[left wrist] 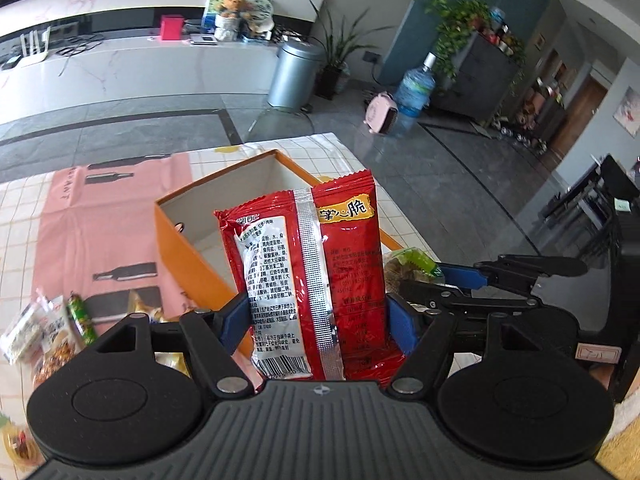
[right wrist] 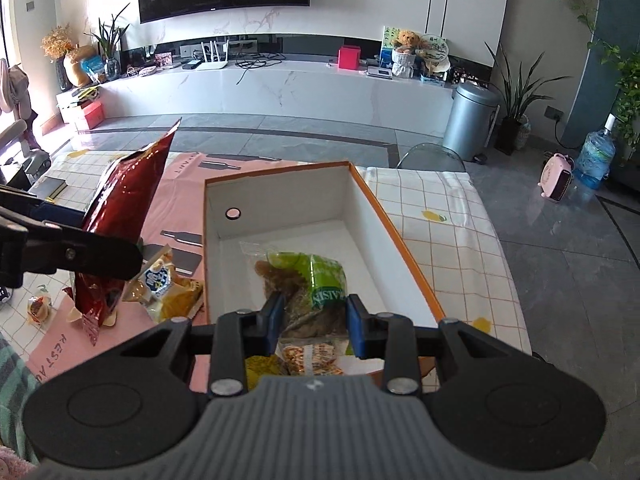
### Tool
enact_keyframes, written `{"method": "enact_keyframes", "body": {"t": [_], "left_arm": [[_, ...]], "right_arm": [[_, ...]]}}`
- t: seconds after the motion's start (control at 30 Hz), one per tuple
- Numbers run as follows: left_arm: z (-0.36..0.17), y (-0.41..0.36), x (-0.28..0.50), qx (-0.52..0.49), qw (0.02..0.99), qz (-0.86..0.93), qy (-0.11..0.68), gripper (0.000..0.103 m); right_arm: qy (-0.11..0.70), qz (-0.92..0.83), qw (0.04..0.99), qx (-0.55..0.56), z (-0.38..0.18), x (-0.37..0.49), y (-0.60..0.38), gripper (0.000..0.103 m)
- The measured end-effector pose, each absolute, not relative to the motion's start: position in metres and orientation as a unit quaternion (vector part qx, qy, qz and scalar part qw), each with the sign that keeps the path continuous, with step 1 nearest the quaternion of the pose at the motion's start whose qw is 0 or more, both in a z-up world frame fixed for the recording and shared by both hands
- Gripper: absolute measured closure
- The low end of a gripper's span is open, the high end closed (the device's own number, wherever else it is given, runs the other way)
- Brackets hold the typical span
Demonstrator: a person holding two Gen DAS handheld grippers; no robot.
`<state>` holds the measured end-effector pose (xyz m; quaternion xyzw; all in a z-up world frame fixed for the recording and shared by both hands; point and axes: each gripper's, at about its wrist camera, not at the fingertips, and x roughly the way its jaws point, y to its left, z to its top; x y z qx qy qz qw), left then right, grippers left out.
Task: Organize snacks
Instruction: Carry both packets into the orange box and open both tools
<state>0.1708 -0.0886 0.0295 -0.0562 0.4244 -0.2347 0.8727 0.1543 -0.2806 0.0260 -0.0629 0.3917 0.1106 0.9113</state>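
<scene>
My left gripper (left wrist: 316, 316) is spread wide, its blue pads clamped on a red packet (left wrist: 308, 276) held upright, printed in Chinese with a barcode low on its back. My right gripper (right wrist: 316, 320) is nearly closed, pinching a clear-and-green packet (right wrist: 308, 284) reading "RAISIN" over the orange box (right wrist: 404, 236). Inside the white-lined box lies one more packet (right wrist: 312, 360), partly hidden. Several loose snacks (right wrist: 168, 284) sit on the pink mat (right wrist: 184, 216) beside it; I can't count them.

Left gripper (left wrist: 316, 320) clamped wide, angled downward; right gripper (right wrist: 316, 320) pinched narrow, angled downward.
</scene>
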Motion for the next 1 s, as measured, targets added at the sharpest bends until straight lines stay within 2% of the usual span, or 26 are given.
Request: {"method": "enact_keyframes", "body": {"t": [0.2,0.5,0.83,1.0], "left_arm": [[0.020,-0.125,0.196,0.006,0.862,-0.252,0.440,0.022],[-0.032,-0.164,0.236,0.105,0.822,-0.240,0.505,0.022],[-0.067,-0.195,0.263,0.214,0.780,-0.242,0.535,0.022],[-0.089,-0.201,0.272,0.230,0.759,-0.246,0.558,0.022]], "right_arm": [[0.428,0.124,0.890,-0.093,0.006,0.191,-0.289,0.072],[0.500,0.145,0.843,-0.136,-0.048,0.235,-0.285,0.072],[0.562,0.172,0.767,-0.257,-0.082,0.271,-0.273,0.072],[0.577,0.187,0.736,-0.301,-0.093,0.277,-0.268,0.072]]}}
